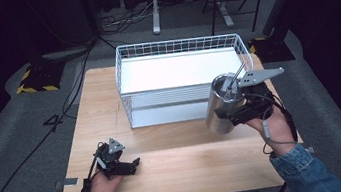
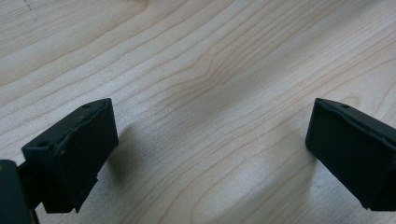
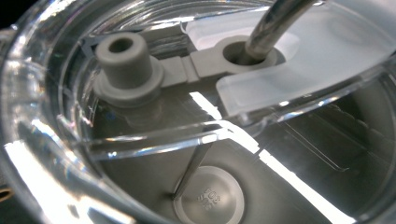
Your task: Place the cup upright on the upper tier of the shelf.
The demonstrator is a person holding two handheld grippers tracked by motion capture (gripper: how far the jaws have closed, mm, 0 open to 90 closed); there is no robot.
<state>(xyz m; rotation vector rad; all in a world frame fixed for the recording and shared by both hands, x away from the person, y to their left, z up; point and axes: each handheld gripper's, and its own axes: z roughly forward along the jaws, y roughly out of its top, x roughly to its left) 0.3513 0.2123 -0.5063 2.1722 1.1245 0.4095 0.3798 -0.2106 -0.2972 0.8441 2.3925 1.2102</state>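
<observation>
Right gripper [image 1: 233, 110], centre right of frame, fingers pinching a steel tumbler [image 1: 221, 105] with straw [image 1: 237, 75], raised beside the wire basket [image 1: 129, 89]. Left gripper [image 1: 127, 166], lower left on the worktop [image 1: 176, 150], fingers spread.

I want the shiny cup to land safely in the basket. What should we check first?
1. Right gripper holds the steel tumbler: ok.
2. Tumbler off the table: ok.
3. Clear lid seated, straw through it: ok.
4. White wire basket has free floor: ok.
5. Left gripper open, resting apart: ok.
6. Tumbler clears the basket's rim: cannot tell.
</observation>
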